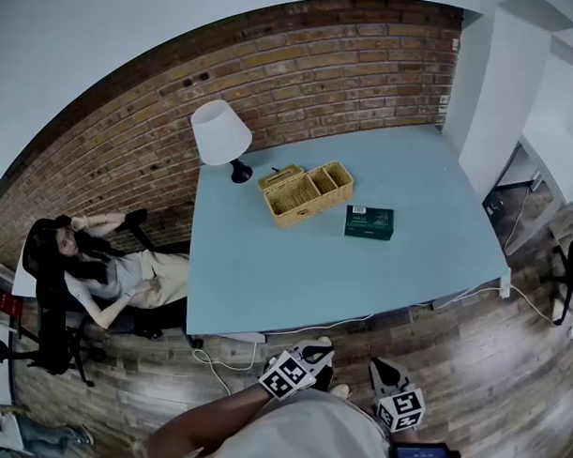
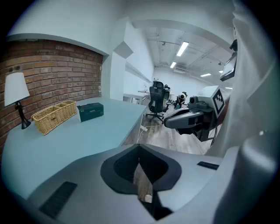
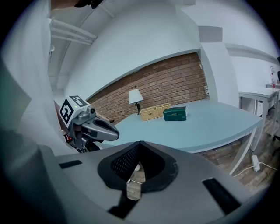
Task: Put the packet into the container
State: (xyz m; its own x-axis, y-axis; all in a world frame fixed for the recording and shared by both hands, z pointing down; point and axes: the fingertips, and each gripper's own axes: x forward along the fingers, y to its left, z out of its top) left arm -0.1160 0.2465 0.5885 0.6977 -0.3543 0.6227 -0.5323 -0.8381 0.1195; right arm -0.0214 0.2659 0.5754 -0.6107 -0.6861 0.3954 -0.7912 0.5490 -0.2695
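Ahead of both claws, well apart from them, the dark green packet (image 1: 368, 222) lies flat on the pale blue counter (image 1: 313, 281). It sits just beside the right end of the wicker container (image 1: 306, 193), near it but not touching. The container is divided into compartments and stands toward the brick-wall side of the counter. A white-shaded lamp (image 1: 220, 137) stands near its left end.

I hold my left claw (image 1: 312, 352) and my right claw (image 1: 383, 373) low over the wooden floor (image 1: 507, 353), short of the counter's near edge. They are side by side and touch nothing on the counter.

Left gripper view: my left claw (image 2: 139, 151) has its jaws brought fully together with nothing between them. The packet (image 2: 90, 110) and the container (image 2: 54, 116) show far off to the left.

Right gripper view: my right claw (image 3: 140, 148) likewise has its jaws closed and empty. The packet (image 3: 175, 113) lies far across the counter, beside the container (image 3: 155, 111).
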